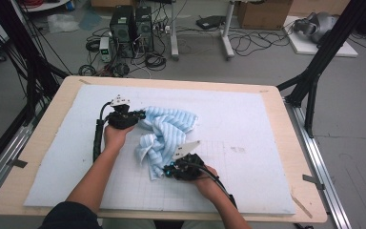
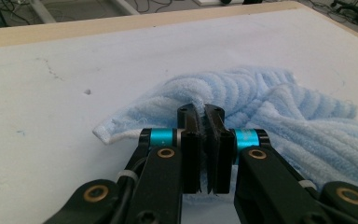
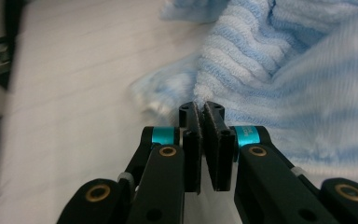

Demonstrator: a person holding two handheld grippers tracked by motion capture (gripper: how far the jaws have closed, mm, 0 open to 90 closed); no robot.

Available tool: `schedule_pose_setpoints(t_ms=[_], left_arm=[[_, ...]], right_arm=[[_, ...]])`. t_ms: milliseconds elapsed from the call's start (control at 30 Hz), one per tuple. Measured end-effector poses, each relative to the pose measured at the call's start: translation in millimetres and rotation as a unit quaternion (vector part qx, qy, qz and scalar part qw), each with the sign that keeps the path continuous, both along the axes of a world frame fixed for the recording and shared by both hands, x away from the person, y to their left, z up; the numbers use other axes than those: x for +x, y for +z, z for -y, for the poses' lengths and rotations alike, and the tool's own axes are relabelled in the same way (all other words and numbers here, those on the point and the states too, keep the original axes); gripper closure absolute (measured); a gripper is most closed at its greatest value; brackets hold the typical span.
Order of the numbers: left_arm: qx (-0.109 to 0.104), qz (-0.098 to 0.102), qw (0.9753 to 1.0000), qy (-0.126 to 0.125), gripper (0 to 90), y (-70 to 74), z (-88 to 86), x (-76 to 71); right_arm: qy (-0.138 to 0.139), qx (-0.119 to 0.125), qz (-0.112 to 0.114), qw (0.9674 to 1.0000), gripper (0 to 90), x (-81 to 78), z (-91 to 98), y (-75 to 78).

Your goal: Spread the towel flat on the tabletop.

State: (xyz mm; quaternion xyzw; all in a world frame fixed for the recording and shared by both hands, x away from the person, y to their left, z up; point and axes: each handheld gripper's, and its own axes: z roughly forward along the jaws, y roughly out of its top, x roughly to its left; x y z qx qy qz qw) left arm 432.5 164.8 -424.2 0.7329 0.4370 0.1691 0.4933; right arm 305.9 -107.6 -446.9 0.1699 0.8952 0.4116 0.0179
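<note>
A: Towel (image 1: 164,136) lies bunched mid-table on the white foam mat (image 1: 267,143); left gripper (image 1: 140,114) at its far left edge; right gripper (image 1: 166,171) at its near edge.

B: Jaws?

A: Left jaws pressed together, pinching a fold of towel (image 2: 205,105); right jaws pressed together, nipping an edge (image 3: 200,100); two grips well apart, likely to spread the cloth flat.

B: Containers?

A: None on the table (image 1: 38,143); towel rests directly on the mat.

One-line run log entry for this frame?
left gripper: shut on towel edge | right gripper: shut on towel edge | towel: crumpled on white mat
</note>
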Motion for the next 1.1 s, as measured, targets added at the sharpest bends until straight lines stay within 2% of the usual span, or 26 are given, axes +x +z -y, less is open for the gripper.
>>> schedule_pose_setpoints(t_ms=[167,367,467,500,600,667,767,833,933,1000,1033,1100], left_arm=[[0.001,-0.002,1.0,0.004,85.3,-0.9,-1.7,0.6],[0.008,-0.003,0.9999,0.015,85.2,-2.1,-2.8,1.1],[0.007,-0.008,0.9998,0.017,83.5,-3.9,-3.7,1.4],[0.006,-0.005,0.9997,0.022,79.3,-4.3,-3.8,0.9],[-0.009,-0.001,0.999,0.044,55.4,-7.1,-6.8,-2.5],[-0.016,-0.001,0.999,0.042,48.9,-9.9,-10.5,-5.2],[-0.019,0.005,0.9991,0.039,44.2,-11.8,-17.1,-11.3],[-0.021,0.012,0.999,0.038,43.5,-11.6,-20.2,-14.6],[-0.024,0.014,0.9991,0.033,42.2,-12.0,-24.0,-19.4],[-0.022,0.016,0.9991,0.031,42.1,-11.9,-24.9,-22.1],[-0.023,0.016,0.9992,0.028,42.0,-11.8,-25.3,-23.3],[-0.023,0.015,0.9993,0.025,42.0,-11.7,-25.0,-24.9]], right_arm=[[0.043,0.008,-0.02,0.9988,86.1,-24.3,28.0,1.3],[0.101,0.003,-0.036,0.9942,86.0,-52.6,44.9,5.1],[0.09,0.014,-0.032,0.9953,81.3,-56.1,51.1,6.4],[0.077,0.024,-0.03,0.9963,74.7,-53.9,53.2,7.9],[0.034,0.067,-0.019,0.997,65.6,-42.0,60.8,15.8],[-0.003,0.085,-0.008,0.9963,57.8,-30.6,66.2,20.8],[-0.065,0.107,0.006,0.9921,51.9,-11.1,73.2,24.8],[-0.116,0.107,0.02,0.9873,50.7,3.4,75.0,25.0],[-0.192,0.07,0.031,0.9784,50.7,28.8,69.8,20.5],[-0.222,0.054,0.025,0.9732,50.7,43.2,64.2,16.2],[-0.244,0.046,0.022,0.9683,50.7,53.0,59.6,13.0],[-0.261,0.047,0.015,0.964,49.0,66.3,52.0,9.1]])
